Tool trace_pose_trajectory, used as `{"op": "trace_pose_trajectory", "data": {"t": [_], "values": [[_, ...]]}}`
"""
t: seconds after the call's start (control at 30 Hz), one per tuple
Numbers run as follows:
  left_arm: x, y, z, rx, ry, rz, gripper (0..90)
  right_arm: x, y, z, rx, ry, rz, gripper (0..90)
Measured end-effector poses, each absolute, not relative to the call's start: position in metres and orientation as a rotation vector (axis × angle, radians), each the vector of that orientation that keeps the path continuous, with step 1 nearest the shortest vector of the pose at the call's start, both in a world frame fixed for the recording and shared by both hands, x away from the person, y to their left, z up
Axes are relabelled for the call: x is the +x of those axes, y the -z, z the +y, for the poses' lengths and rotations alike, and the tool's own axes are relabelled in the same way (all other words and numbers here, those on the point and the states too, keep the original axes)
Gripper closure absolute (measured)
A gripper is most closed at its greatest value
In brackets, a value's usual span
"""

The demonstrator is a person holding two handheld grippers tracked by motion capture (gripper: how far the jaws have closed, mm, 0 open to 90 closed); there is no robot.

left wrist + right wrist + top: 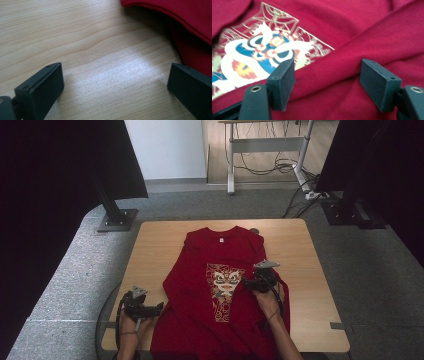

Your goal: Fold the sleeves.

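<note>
A red long-sleeved shirt [215,265] lies face up on the wooden table [150,245], collar at the far side, with a lion-mask print [225,287] on its chest. My right gripper [246,283] hovers low over the shirt just right of the print, jaws open. In the right gripper view it [327,77] straddles a raised fold of red cloth [362,37] beside the print [262,50], pads not pressing. My left gripper [159,308] rests at the table's near left, open over bare wood [100,50], with the shirt's hem [195,20] just beyond its right jaw.
Black stand bases sit on the grey carpet at the back left [117,220] and back right [350,212]. A desk frame with cables [270,165] stands behind. The table's right side [310,270] is bare wood.
</note>
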State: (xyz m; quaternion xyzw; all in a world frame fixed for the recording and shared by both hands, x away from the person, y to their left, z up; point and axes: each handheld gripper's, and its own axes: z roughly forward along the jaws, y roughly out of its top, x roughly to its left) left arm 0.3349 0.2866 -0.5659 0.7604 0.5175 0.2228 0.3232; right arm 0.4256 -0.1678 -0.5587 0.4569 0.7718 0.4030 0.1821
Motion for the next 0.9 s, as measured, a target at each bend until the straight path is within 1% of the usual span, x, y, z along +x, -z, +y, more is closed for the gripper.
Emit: {"op": "trace_pose_trajectory", "data": {"t": [0.2,0.37,0.5,0.73,0.9], "values": [[0.335,0.566,0.287,1.995,-0.585,1.358,0.7,0.433,0.561,-0.158,1.284,-1.171,2.211,28.6],[0.335,0.566,0.287,1.995,-0.584,1.358,0.7,0.439,0.561,-0.148,1.197,-1.195,2.307,27.6],[0.335,0.566,0.287,1.995,-0.584,1.358,0.7,0.434,0.554,-0.154,1.169,-1.229,2.304,26.5],[0.335,0.566,0.287,1.995,-0.584,1.359,0.7,0.407,0.528,-0.174,1.107,-1.237,2.315,24.2],[0.335,0.566,0.287,1.996,-0.585,1.358,0.7,0.378,0.524,-0.183,1.071,-1.24,2.346,24.4]]}}
